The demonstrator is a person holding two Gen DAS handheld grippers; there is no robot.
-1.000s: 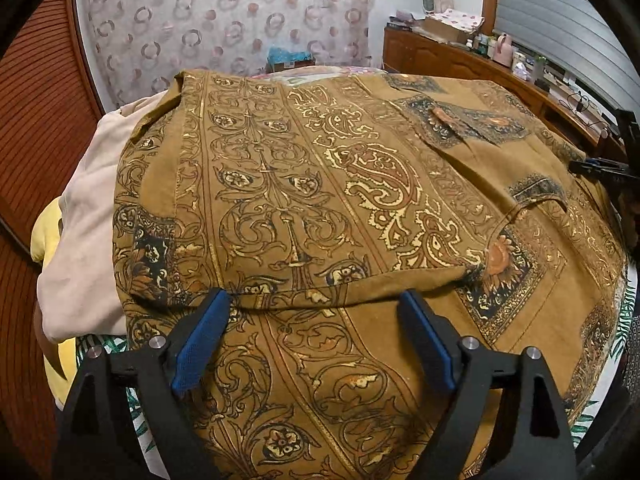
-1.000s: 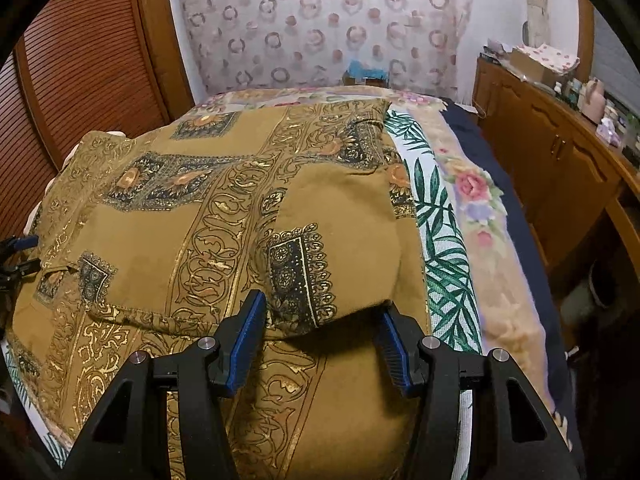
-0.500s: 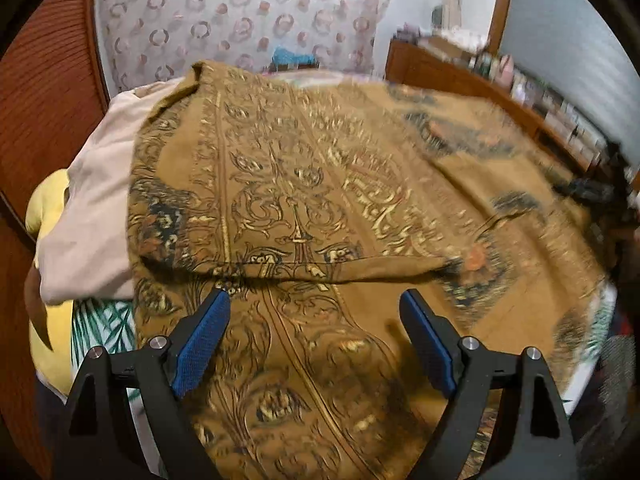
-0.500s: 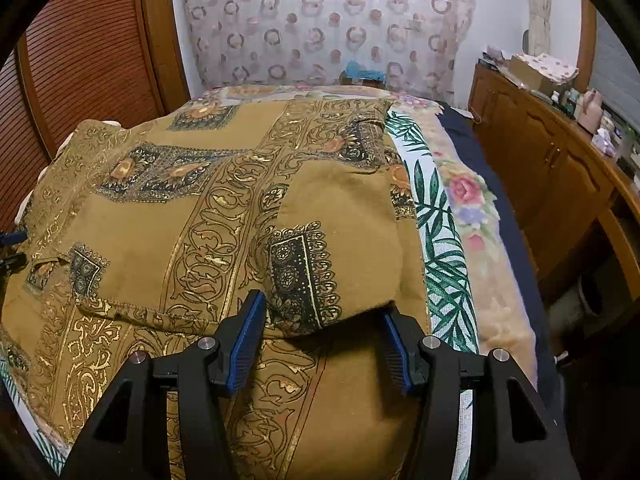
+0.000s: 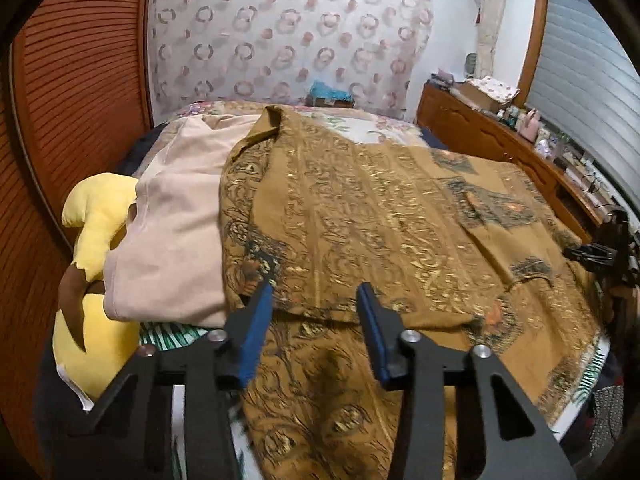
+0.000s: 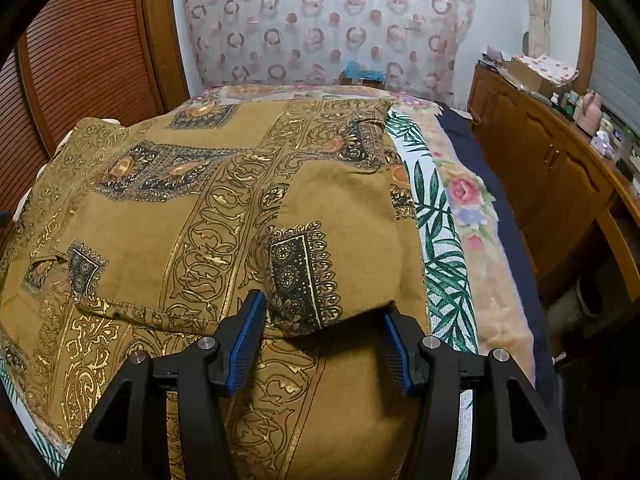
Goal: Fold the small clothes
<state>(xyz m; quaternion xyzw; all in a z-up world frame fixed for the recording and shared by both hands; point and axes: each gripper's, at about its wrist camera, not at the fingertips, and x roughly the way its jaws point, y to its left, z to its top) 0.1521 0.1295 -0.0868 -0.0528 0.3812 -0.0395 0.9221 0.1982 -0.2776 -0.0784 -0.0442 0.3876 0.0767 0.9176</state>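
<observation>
A: How do the two grippers sit?

B: Both tilt down over the bed. The left gripper [image 5: 314, 300] is closing; a folded hem of the brown patterned shirt [image 5: 400, 216] lies between its blue pads, though the frame is blurred and I see no pad pressing on cloth. The right gripper [image 6: 322, 316] hangs with its jaws partly spread, a folded flap of the same shirt [image 6: 224, 208] lying between the pads, not squeezed.

A: Where does the garment lie?

B: Spread across the bed, covering most of the leaf-print sheet [image 6: 440, 248]. Its left edge overlaps a beige garment [image 5: 180, 216], which rests against a yellow plush toy [image 5: 96, 216].

A: And the edges, the free room?

B: On the right, a strip of leaf-print sheet and a floral blanket [image 6: 472, 216] stay bare beside the shirt, then the bed drops off toward a wooden cabinet [image 6: 552, 168]. On the left, a slatted wooden door [image 5: 76, 92] stands close behind the toy. Ahead, a patterned curtain [image 5: 288, 28] closes the far end.
</observation>
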